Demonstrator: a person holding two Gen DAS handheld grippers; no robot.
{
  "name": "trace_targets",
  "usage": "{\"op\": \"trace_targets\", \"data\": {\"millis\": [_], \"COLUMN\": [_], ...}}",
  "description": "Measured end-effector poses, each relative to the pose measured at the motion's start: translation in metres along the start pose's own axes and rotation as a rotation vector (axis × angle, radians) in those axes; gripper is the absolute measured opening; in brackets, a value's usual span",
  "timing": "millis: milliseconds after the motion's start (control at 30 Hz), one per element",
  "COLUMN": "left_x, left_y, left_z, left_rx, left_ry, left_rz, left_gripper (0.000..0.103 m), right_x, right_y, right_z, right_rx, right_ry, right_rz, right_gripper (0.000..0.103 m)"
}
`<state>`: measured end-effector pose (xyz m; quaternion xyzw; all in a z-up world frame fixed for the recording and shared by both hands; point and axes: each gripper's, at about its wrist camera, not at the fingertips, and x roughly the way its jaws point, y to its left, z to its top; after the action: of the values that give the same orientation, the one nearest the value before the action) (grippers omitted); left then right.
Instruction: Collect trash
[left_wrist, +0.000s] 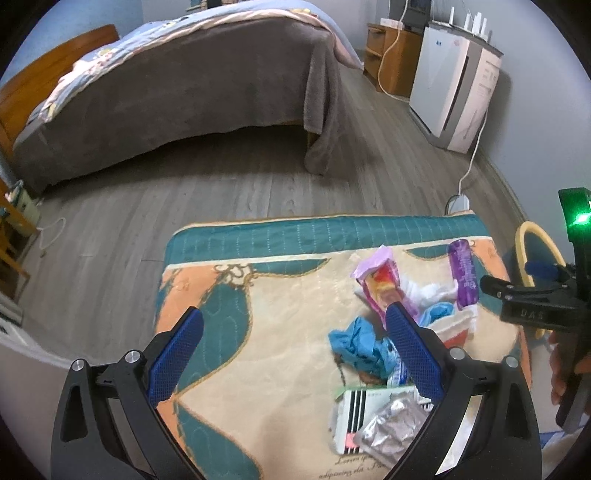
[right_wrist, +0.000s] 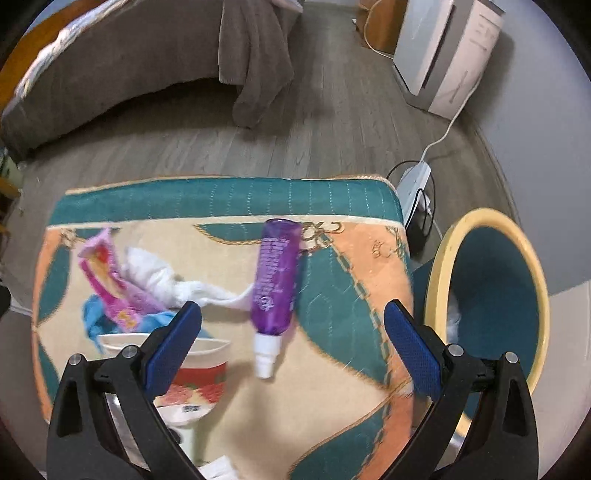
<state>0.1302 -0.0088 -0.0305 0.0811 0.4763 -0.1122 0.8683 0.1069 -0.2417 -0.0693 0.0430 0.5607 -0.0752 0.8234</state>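
A purple spray bottle (right_wrist: 275, 275) lies on its side on a patterned blanket (right_wrist: 332, 295), white nozzle toward us, just ahead of our right gripper (right_wrist: 293, 334), whose blue fingers are spread wide and hold nothing. To the bottle's left sit a white tissue (right_wrist: 155, 275), a pink wrapper (right_wrist: 110, 280), a blue glove (left_wrist: 356, 343) and a paper cup (right_wrist: 199, 373). A yellow-rimmed bin (right_wrist: 443, 258) stands on the floor just past the blanket's right edge.

Our left gripper (left_wrist: 295, 354) is also spread and empty, over the glove and a foil packet (left_wrist: 391, 421).

The risks, as we judge them: the round bottle may roll or slip from the fingers, the soft blanket may get pinched along with it, and the nearby tissue may be dragged along.
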Motion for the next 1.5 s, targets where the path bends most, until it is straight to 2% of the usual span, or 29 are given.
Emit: {"op": "trace_targets", "data": {"millis": [100, 233, 433, 600, 700, 767, 900, 1000, 1067, 1167, 1200, 1233, 1300, 1500], "left_x": [0.013, 0.031, 0.061, 0.080, 0.086, 0.091, 0.101, 0.107, 0.111, 0.109, 0.106, 0.104, 0.101, 0.098], "left_y": [-0.007, -0.017, -0.034, -0.049, -0.049, -0.048, -0.047, -0.046, -0.044, -0.045, -0.046, -0.048, -0.049, -0.045], "left_z": [0.004, 0.008, 0.008, 0.004, 0.005, 0.005, 0.006, 0.008, 0.008, 0.008, 0.009, 0.009, 0.010, 0.008], "left_rx": [0.007, 0.010, 0.024, 0.091, 0.088, 0.065, 0.036, 0.011, -0.014, -0.013, -0.003, 0.002, 0.006, -0.003], "left_ry": [0.021, 0.059, 0.139, 0.189, 0.207, 0.225, 0.252, 0.263, 0.286, 0.289, 0.281, 0.276, 0.268, 0.270], "left_rz": [-0.008, -0.051, -0.113, -0.096, -0.106, -0.137, -0.179, -0.202, -0.237, -0.263, -0.263, -0.261, -0.264, -0.237], "left_gripper": [0.097, 0.097, 0.096, 0.095, 0.092, 0.079, 0.072, 0.061, 0.038, 0.017, 0.013, 0.010, 0.006, 0.005], "right_x": [0.008, 0.020, 0.036, 0.050, 0.056, 0.061, 0.069, 0.073, 0.076, 0.078, 0.077, 0.076, 0.074, 0.064], "right_y": [-0.003, -0.010, -0.010, -0.004, -0.001, 0.001, 0.002, 0.003, 0.003, 0.006, 0.007, 0.008, 0.008, 0.003], "right_z": [0.004, 0.011, 0.020, 0.024, 0.026, 0.027, 0.028, 0.029, 0.028, 0.026, 0.026, 0.025, 0.024, 0.020], "right_rx": [-0.007, 0.037, 0.053, 0.048, 0.039, 0.042, 0.043, 0.052, 0.064, 0.054, 0.049, 0.047, 0.054, 0.062], "right_ry": [0.012, 0.040, 0.071, 0.097, 0.108, 0.119, 0.137, 0.148, 0.162, 0.167, 0.163, 0.162, 0.159, 0.148], "right_rz": [-0.002, 0.039, 0.051, 0.060, 0.053, 0.054, 0.052, 0.053, 0.064, 0.057, 0.053, 0.054, 0.058, 0.062], "right_gripper": [0.095, 0.091, 0.081, 0.074, 0.068, 0.064, 0.061, 0.053, 0.050, 0.040, 0.038, 0.034, 0.033, 0.032]}}
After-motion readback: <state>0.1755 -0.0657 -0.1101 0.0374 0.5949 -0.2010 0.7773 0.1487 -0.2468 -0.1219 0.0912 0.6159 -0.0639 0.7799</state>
